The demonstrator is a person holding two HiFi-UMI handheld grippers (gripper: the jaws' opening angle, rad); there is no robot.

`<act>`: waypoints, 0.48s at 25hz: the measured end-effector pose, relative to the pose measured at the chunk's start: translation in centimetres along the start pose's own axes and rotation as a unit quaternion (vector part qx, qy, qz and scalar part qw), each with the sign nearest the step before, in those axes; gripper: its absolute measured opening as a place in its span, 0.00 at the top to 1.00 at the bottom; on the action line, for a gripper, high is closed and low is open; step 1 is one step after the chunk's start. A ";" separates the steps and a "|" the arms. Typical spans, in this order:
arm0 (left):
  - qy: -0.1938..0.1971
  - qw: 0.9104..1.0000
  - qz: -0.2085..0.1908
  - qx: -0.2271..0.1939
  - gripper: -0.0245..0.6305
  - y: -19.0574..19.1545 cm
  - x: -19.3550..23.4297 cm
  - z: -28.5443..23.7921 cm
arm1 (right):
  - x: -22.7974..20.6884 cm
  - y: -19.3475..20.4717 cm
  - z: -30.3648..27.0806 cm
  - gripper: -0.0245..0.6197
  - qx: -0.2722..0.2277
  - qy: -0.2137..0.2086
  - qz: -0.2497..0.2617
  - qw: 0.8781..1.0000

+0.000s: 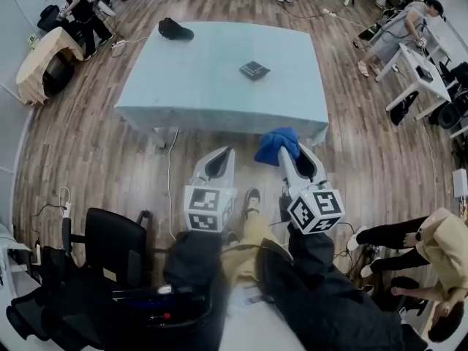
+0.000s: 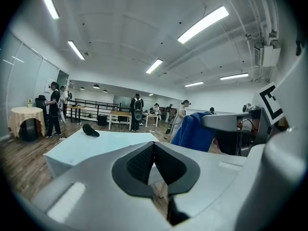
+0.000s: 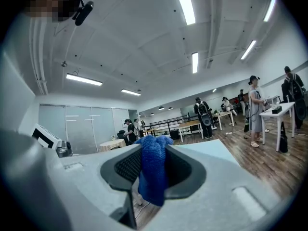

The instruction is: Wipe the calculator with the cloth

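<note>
A small dark calculator [image 1: 254,69] lies on the pale blue table [image 1: 219,86], toward its right side. Well short of the table's near edge, over the floor, my right gripper [image 1: 291,151] is shut on a blue cloth [image 1: 277,144], which bunches above the jaws and hangs below them [image 3: 153,170] in the right gripper view. My left gripper [image 1: 220,161] is beside it on the left, with its jaws closed together and nothing between them [image 2: 153,153]. The left gripper view also catches the blue cloth [image 2: 192,131] to its right.
A black cap-like object [image 1: 174,29] lies on the table's far left corner. A black office chair [image 1: 113,247] stands at my lower left. People stand around the room's edges, with a round covered table [image 1: 40,61] at far left and white desks [image 1: 420,72] at right.
</note>
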State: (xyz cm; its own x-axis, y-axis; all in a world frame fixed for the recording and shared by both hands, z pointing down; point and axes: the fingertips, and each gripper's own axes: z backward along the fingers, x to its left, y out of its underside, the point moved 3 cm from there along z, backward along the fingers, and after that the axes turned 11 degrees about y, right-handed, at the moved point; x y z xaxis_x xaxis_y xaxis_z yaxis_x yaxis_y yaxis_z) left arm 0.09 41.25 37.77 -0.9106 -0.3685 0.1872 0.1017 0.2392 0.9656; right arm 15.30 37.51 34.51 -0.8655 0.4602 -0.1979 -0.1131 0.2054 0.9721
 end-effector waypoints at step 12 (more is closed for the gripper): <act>-0.036 0.999 -0.028 -0.004 0.96 -5.9 8.2 -11.9 | -5.3 -3.0 -13.7 0.77 -0.011 -0.017 -0.012 1.000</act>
State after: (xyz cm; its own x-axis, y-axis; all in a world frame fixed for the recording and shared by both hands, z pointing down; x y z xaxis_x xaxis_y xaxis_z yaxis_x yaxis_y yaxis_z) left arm -3.25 26.14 35.79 -0.9414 -0.3155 0.1188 0.0518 0.2128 0.9757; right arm 13.54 22.59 34.32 -0.8455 0.4841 -0.2254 -0.1450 0.1982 0.9694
